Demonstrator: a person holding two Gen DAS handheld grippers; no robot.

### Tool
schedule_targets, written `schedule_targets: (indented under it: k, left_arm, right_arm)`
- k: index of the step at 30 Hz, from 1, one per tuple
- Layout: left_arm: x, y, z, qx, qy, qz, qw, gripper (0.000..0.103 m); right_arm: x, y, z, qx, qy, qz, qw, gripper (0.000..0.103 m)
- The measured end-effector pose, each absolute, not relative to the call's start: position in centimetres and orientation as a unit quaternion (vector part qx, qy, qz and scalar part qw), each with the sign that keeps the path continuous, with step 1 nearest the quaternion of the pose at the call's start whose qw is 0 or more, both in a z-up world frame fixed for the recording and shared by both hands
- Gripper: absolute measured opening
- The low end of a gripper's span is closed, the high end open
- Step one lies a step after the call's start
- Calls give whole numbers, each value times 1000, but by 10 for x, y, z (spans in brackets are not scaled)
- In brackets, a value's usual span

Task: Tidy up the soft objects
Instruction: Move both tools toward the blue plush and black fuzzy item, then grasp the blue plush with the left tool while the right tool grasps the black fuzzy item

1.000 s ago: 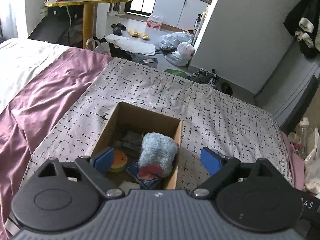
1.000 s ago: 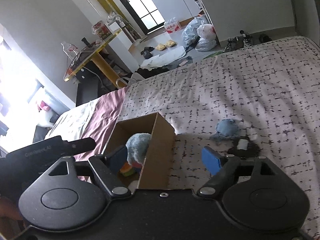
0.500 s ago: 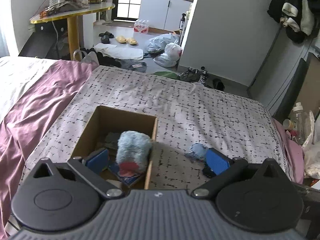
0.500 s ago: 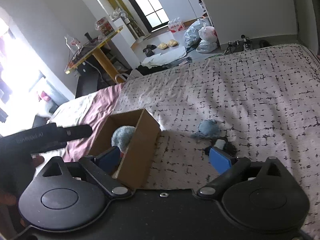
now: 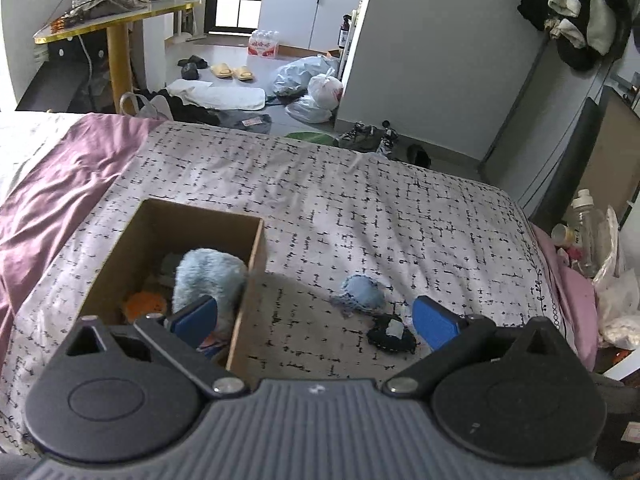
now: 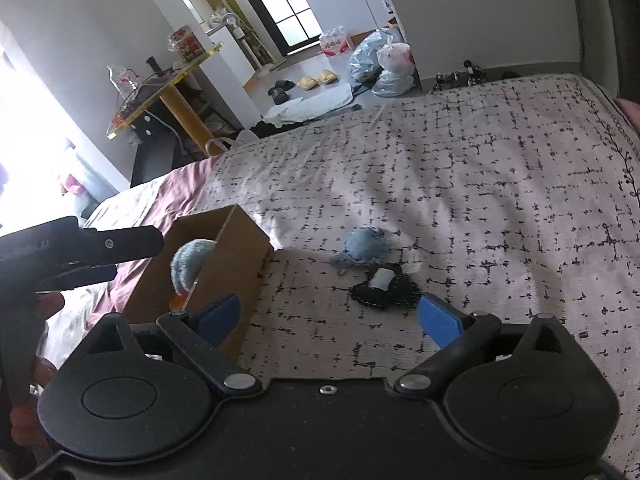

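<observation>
Left claw spread wide, empty, right claw likewise (no legible writing), box nearby

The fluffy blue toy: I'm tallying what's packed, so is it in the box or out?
In. The fluffy blue toy stands inside the cardboard box, against its right wall.

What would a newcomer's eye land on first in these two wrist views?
Probably the open cardboard box on the patterned bedspread, with a fluffy blue plush poking above its rim. Just right of the box, two soft items lie loose on the cover: a pale blue one and, nearer the camera, a black one with a white tag. Both tongs, left and right, frame the scene wide open and empty.
</observation>
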State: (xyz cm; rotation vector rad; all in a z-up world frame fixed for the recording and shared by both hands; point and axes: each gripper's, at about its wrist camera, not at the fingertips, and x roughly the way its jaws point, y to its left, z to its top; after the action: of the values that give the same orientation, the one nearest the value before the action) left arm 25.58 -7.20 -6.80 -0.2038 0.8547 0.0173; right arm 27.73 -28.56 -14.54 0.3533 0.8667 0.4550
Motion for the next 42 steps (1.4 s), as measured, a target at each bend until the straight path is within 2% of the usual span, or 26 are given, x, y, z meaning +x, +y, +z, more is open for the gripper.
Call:
schedule_targets:
  k: [9, 15, 23, 27, 29, 32, 38, 40, 42]
  left_arm:
    - [277, -91, -86, -115, 423, 21, 898, 103]
    - [293, -100, -100, -109, 440, 37, 891, 103]
    - [318, -101, -132, -132, 461, 35, 877, 102]
    - [333, -105, -148, -144, 467, 27, 872, 101]
    - [340, -107, -155, -136, 469, 30, 872, 100]
    - [351, -106, -166, -152, 470, 22, 869, 99]
    - [371, -112, -188, -156, 483, 10, 861, 88]
    - [377, -114, -195, -155, 486, 5, 860, 82]
    - [383, -114, -202, -160, 493, -1, 855, 69]
  right_arm:
    - [311, -302, -153, 212, 417, 195, 862, 96]
    - [323, -302, -180, 206, 437, 192, 854, 92]
    - [338, -294, -201, 205, 442, 197, 851, 91]
    - [344, -281, -212, 160, 448, 200, 857, 86]
    - [347, -281, -220, 163, 448, 198, 856, 85]
    - [353, -281, -230, 171, 456, 202, 850, 79]
    - [366, -273, -242, 166, 463, 204, 846, 74]
    - [373, -271, -245, 173, 468, 207, 842, 68]
    - [374, -269, -246, 171, 466, 212, 842, 68]
